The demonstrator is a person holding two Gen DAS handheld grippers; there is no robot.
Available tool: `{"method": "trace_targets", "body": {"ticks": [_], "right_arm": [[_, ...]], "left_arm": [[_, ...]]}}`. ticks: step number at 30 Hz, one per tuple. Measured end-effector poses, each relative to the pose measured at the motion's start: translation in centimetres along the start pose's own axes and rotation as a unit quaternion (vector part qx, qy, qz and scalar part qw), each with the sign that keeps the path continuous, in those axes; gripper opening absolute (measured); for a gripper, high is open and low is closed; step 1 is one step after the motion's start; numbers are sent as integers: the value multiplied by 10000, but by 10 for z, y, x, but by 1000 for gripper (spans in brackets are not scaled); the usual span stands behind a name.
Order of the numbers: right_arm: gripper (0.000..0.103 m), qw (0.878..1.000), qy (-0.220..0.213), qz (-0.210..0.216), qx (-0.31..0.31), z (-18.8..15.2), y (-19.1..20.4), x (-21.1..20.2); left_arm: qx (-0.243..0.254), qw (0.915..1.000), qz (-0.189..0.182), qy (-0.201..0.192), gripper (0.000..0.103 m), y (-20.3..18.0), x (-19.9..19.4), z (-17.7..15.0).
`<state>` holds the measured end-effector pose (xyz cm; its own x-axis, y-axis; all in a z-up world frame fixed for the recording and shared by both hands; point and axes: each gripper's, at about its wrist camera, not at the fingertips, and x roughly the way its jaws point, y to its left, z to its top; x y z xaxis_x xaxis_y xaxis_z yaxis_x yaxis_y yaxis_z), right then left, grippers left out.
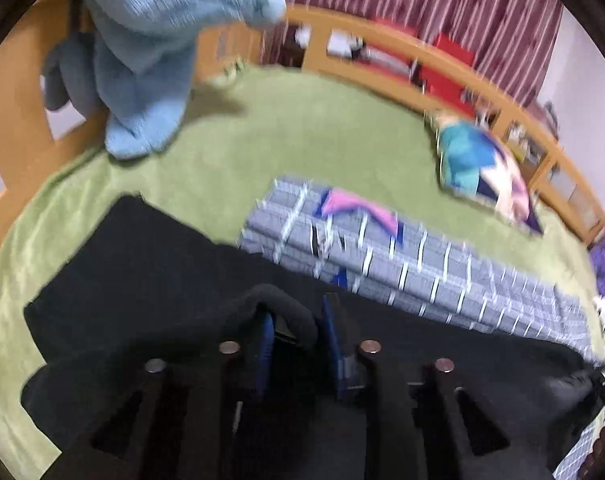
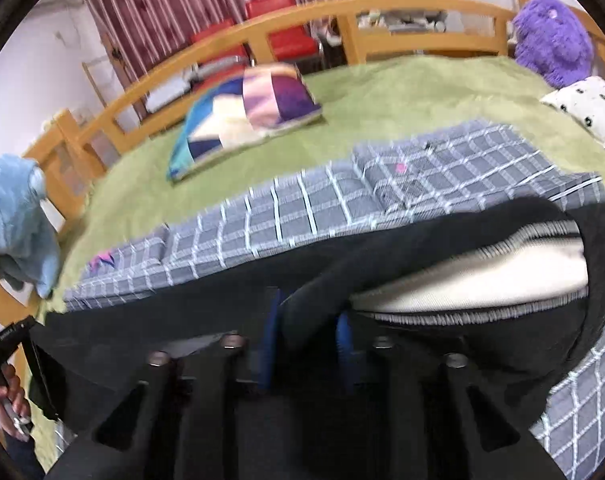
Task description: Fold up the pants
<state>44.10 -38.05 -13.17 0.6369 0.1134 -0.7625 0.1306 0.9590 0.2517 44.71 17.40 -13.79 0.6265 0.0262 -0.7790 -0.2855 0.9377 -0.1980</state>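
Note:
Black pants (image 1: 142, 280) lie across the near side of a green bed, over a grey checked blanket (image 1: 422, 268). My left gripper (image 1: 298, 336) is shut on a rolled fold of the black pants near the leg end. In the right wrist view my right gripper (image 2: 308, 320) is shut on the black pants (image 2: 182, 320) at the waist end, where the waistband opens and shows its pale lining (image 2: 482, 276). Both views are motion-blurred. The left gripper also shows at the left edge of the right wrist view (image 2: 6, 344), held by a hand.
A green bedspread (image 1: 302, 140) covers the bed inside a wooden rail (image 1: 422, 52). A colourful cushion (image 2: 246, 112), a light blue plush (image 1: 154, 48), a purple plush (image 2: 550, 36) and a spotted pillow (image 2: 590, 108) sit around it. Red chairs (image 2: 282, 20) stand beyond.

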Motion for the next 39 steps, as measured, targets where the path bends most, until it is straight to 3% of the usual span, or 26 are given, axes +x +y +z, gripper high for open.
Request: {"method": "trace_targets", "body": {"ticks": [1, 2, 3, 5, 8, 15, 20, 22, 24, 25, 27, 29, 32, 34, 35, 36, 37, 39], "right_arm": [[41, 10000, 41, -17, -33, -3, 0, 4], [41, 9999, 67, 6, -104, -11, 2, 6], [44, 9998, 60, 55, -162, -18, 3, 6], [47, 9997, 83, 60, -241, -34, 2, 3], [48, 9996, 138, 108, -238, -66, -6, -10], [48, 9993, 197, 43, -317, -136, -20, -48], [48, 9995, 301, 50, -117, -169, -26, -65], [48, 9994, 351, -10, -48, -177, -27, -68], [48, 9992, 391, -99, 47, -186, -29, -73], [48, 9991, 393, -128, 105, -189, -30, -74], [48, 9987, 401, -194, 259, -195, -34, -78], [48, 9982, 407, -305, 325, -200, -35, -81], [48, 9975, 440, -443, 340, -200, -35, -77], [48, 9971, 467, -487, 354, -202, -33, -76], [48, 9969, 482, -504, 364, -203, -33, -75], [48, 9968, 488, -507, 377, -204, -32, -75], [48, 9968, 490, -505, 388, -205, -33, -76], [48, 9966, 505, -498, 411, -207, -31, -75]], "left_arm": [[37, 10000, -6, 48, 29, -1, 2, -5], [88, 10000, -15, 12, 41, -2, 0, -11], [156, 9999, -16, -72, 61, -4, -5, -18], [261, 9992, -68, -305, 74, -5, -21, -32], [401, 9985, -109, -353, 74, 1, -44, -55], [453, 9975, 502, -214, 75, 52, -75, -115], [461, 9988, 142, 89, 77, 59, -60, -129], [750, 9964, 385, 0, 79, 48, -46, -128], [899, 9912, 966, -102, 79, 43, -28, -128], [950, 9896, 1077, -84, 77, 44, -17, -126], [1025, 9882, 1136, -73, 19, 52, -4, -115], [950, 9900, 1040, -83, 19, 63, -1, -89], [665, 9813, 1615, -807, 19, 87, -16, -28], [231, 9783, 1728, -1120, 25, 105, -34, 13], [23, 9790, 1676, -1157, 39, 112, -41, 26], [-101, 9787, 1673, -1181, 66, 117, -48, 34], [-154, 9780, 1637, -1282, 76, 120, -58, 41], [-43, 9747, 1548, -1612, 79, 117, -74, 39]]}}
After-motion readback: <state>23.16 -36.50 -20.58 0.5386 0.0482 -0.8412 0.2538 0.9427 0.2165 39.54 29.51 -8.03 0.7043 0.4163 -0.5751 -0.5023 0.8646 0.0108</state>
